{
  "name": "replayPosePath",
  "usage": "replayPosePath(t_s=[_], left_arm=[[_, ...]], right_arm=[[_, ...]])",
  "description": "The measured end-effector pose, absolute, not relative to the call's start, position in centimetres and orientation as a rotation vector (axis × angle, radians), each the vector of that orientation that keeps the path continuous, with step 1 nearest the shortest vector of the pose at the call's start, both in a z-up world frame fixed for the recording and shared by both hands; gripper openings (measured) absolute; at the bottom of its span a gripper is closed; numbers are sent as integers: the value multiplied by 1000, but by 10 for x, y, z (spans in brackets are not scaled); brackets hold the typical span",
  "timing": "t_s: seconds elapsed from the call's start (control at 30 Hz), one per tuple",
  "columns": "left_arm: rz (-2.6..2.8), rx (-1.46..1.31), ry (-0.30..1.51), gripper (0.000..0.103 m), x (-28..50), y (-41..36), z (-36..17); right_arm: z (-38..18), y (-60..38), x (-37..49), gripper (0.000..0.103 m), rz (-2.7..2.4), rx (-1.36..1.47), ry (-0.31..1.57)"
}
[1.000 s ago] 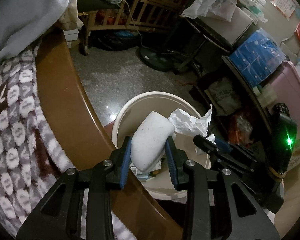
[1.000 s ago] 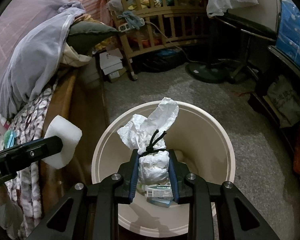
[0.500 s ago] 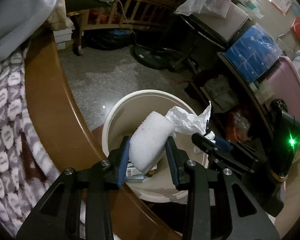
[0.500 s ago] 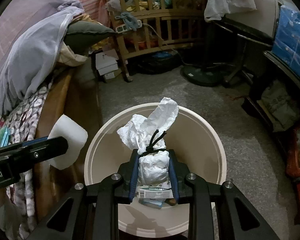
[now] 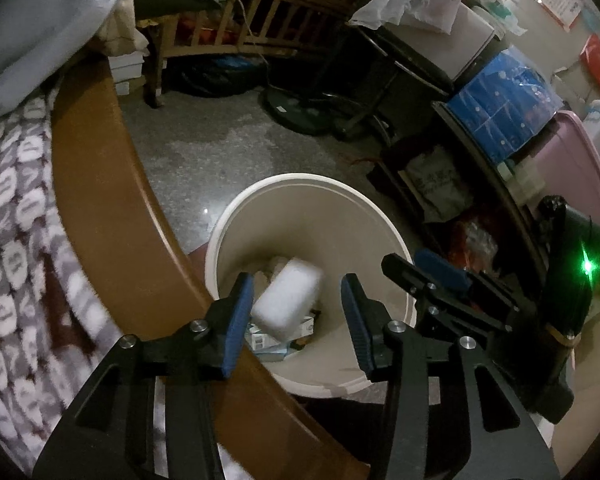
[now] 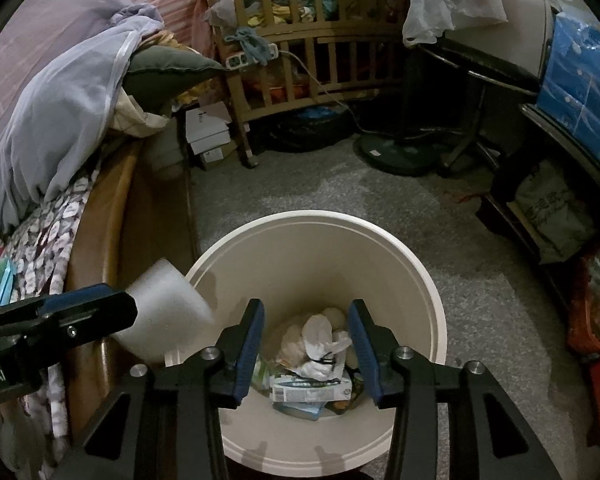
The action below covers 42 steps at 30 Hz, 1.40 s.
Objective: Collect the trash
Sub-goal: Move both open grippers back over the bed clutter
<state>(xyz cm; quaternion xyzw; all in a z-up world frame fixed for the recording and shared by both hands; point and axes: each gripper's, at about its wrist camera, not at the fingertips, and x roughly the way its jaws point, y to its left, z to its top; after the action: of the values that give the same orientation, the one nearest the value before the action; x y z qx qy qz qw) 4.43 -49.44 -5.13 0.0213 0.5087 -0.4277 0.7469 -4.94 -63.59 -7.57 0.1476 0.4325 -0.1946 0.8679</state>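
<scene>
1. Hanging over the round cream plastic bin [image 6: 428, 280] are both grippers, each pointing down into it.
2. The left gripper [image 5: 296, 314] has just been opening its jaws. The blue pads stand apart and do not press on anything.
3. The white foam block [image 5: 286, 300] shows between those pads, blurred and tilted — no pad touches it. In the right wrist view the white foam block [image 6: 164, 312] sits at the bin's left rim, just beside the left gripper's finger. Whether it has landed yet I cannot tell.
4. The right gripper [image 6: 306, 354] has just been opening its jaws too, and nothing is between them.
5. The crumpled white paper bundle tied with a black band [image 6: 320, 344] lies down at the bottom of the bin, on top of a small flat carton [image 6: 312, 388] and other scraps.
6. The bin stands on the grey speckled floor [image 6: 400, 208], right beside the brown wooden bed edge [image 5: 100, 184] with its patterned fuzzy blanket [image 5: 16, 240].
</scene>
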Motion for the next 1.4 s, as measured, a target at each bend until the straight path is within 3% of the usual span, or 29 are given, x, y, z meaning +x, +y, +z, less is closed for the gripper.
replayPosePath(t_s=[0.5,0.67,1.27,1.4], left_arm=[[-717,61,1036,44,50,-381,-30],[-578,52,1013,44,59,-310,-27],[-85,-123,988,45,104,-31,-35],[-10,-180,957,58,119,20,-36]], right_arm=[[-56,-586,-26,43,-235,300,863],[-47,-539,0,55,-86,286,879],[-32,-304,97,56,421,136,950],[-31,-246,121,59,493,86,948]])
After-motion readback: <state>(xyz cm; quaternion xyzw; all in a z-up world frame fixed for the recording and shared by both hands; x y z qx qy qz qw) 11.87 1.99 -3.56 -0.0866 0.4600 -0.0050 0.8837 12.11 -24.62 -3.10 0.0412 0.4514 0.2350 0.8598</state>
